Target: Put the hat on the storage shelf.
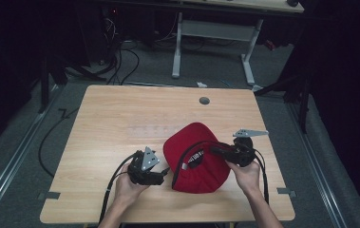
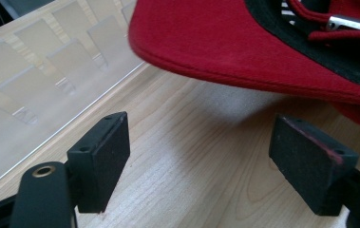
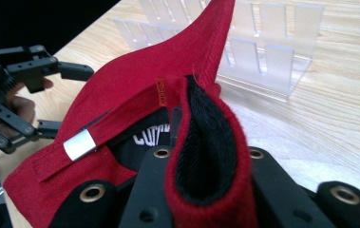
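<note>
A red cap (image 1: 194,168) lies upside down on the wooden table (image 1: 120,109), its black inner band and label showing. My right gripper (image 1: 214,150) reaches in from the right and is shut on the cap's rear rim. In the right gripper view the folded red-and-black rim (image 3: 206,156) is pinched between the jaws, next to the strap's metal buckle (image 3: 79,145). My left gripper (image 1: 166,174) sits just left of the cap, open. Its pads (image 2: 102,154) stand wide apart over bare wood, below the cap's edge (image 2: 225,42).
A clear acrylic rack (image 3: 272,52) stands on the table just behind the cap, faint in the high view (image 1: 151,129). A grey cable hole (image 1: 204,100) lies near the far edge. Cables trail from both grippers towards the near edge.
</note>
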Tool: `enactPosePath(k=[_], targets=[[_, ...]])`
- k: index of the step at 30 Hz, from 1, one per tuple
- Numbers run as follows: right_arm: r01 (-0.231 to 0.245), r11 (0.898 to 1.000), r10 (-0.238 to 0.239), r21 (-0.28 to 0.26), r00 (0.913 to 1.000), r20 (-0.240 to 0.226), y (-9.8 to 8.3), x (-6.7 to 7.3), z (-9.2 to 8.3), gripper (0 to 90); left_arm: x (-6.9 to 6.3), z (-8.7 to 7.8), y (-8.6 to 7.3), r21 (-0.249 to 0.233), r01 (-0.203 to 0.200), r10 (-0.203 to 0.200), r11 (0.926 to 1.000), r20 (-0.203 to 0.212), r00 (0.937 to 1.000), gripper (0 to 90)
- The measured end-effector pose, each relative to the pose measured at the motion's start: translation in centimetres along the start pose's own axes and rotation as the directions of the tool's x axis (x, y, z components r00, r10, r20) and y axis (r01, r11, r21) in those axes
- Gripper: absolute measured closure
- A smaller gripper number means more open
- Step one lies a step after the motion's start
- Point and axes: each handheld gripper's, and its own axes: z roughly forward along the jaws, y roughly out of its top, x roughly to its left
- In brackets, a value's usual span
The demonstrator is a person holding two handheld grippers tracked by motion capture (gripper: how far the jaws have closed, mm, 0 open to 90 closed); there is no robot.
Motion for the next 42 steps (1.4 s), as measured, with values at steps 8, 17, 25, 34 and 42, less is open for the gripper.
enactPosePath(k=[8,17,25,34,42], targets=[[0.003,1.0,-0.003,0.028,1.0,-0.009,0.5,0.5,0.7,83.6,-0.1,0.1,0.0,-0.006,-0.01,0.01,0.9999,-0.006,0.9999,21.8],[0.015,0.998,-0.016,0.069,0.9998,0.013,0.5,0.7,1.2,83.5,-0.6,0.0,-0.2,-0.017,-0.06,0.06,0.9981,-0.009,0.9982,22.9],[0.002,0.994,-0.002,0.106,1.0,0.006,0.6,0.7,1.7,83.5,-0.6,-0.1,-0.1,-0.019,-0.068,0.068,0.9975,-0.006,0.9977,24.1],[-0.003,0.992,0.004,0.129,1.0,-0.008,0.7,1.0,2.0,83.3,-0.8,0.0,-0.2,-0.031,-0.111,0.11,0.9934,-0.021,0.9937,28.5],[-0.004,0.992,0.006,0.124,0.9999,-0.014,0.9,1.1,1.8,83.0,-1.2,0.2,-0.7,-0.02,-0.184,0.183,0.9827,-0.032,0.9826,33.4]])
